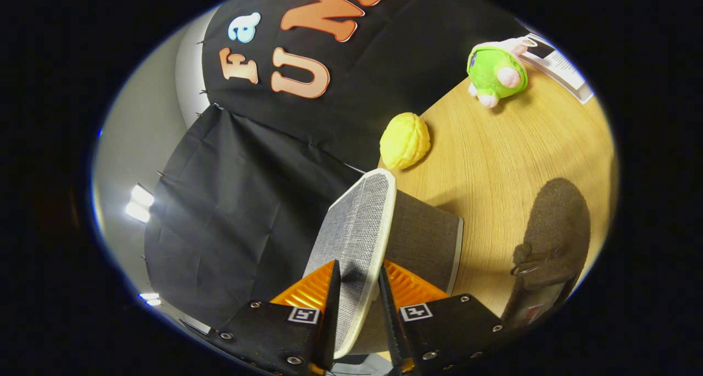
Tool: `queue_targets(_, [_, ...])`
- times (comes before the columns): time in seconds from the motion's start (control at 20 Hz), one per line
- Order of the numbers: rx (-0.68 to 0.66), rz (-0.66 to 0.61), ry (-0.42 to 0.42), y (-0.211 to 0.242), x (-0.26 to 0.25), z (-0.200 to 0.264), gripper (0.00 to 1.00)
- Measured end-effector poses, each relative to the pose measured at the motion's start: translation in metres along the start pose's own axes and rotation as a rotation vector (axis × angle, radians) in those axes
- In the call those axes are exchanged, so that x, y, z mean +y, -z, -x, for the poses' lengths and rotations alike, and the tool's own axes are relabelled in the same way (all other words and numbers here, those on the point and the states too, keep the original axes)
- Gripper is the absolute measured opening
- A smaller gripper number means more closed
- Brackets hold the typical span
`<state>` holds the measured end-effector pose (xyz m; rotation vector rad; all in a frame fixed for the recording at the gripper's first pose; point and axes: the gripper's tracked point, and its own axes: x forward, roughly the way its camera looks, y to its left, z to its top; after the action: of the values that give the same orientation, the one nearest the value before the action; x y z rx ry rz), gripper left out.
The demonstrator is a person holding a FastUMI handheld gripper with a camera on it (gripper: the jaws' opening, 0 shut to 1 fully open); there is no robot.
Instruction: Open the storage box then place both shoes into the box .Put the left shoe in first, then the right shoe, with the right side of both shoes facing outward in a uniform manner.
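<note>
Booth interior: black cloth wall at the far side, pale room wall and ceiling lights off to the left, light wooden tabletop [511, 162] on the right.

Item 1, storage box lid [360, 230]: grey woven fabric over a flat panel with a pale edge, raised and seen edge-on, running from between the fingers away toward the far side. The gripper [358, 296] has both fingers closed on the lid's near edge, one on each face. Judged stiff, light and board-like; the fabric gives good friction, so a pinch at the free edge, as held, suits swinging it open.

Item 2, storage box body [425, 239]: darker grey fabric side, just right of the lid on the tabletop. Likely a light, collapsible type that may slide or tip if the lid is pulled sideways rather than along its hinge arc. Interior hidden.

Item 3, shoe [552, 244]: dark brown, fuzzy slipper-like upper with a small ornament near the throat, lying on the tabletop right of the box, apart from it. Which foot it is cannot be told. Judged soft, light and compressible; best taken at the heel collar or upper rim.

Item 4, yellow walnut-shaped toy [405, 140]: beyond the lid, at the table's edge.

Item 5, green plush toy [497, 73]: far right corner, beside a white printed card [560, 66].
</note>
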<state>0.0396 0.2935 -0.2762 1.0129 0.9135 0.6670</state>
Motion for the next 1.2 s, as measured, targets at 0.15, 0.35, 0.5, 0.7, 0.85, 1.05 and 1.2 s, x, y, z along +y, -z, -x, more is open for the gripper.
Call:
queue_targets(0.15, [-0.007, 0.009, -0.011, -0.004, 0.007, 0.005, 0.27])
queue_targets(0.35, [-0.027, 0.032, -0.021, -0.012, 0.021, 0.012, 0.09])
queue_targets(0.5, [-0.037, 0.053, -0.015, -0.019, 0.032, 0.018, 0.07])
queue_targets(0.7, [-0.047, 0.085, -0.042, -0.030, 0.061, 0.030, 0.06])
queue_targets(0.85, [-0.081, 0.115, -0.064, -0.039, 0.088, 0.039, 0.06])
queue_targets(1.05, [-0.116, 0.134, -0.094, -0.048, 0.137, 0.030, 0.05])
queue_targets(1.2, [-0.106, 0.156, -0.121, -0.044, 0.176, 0.005, 0.05])
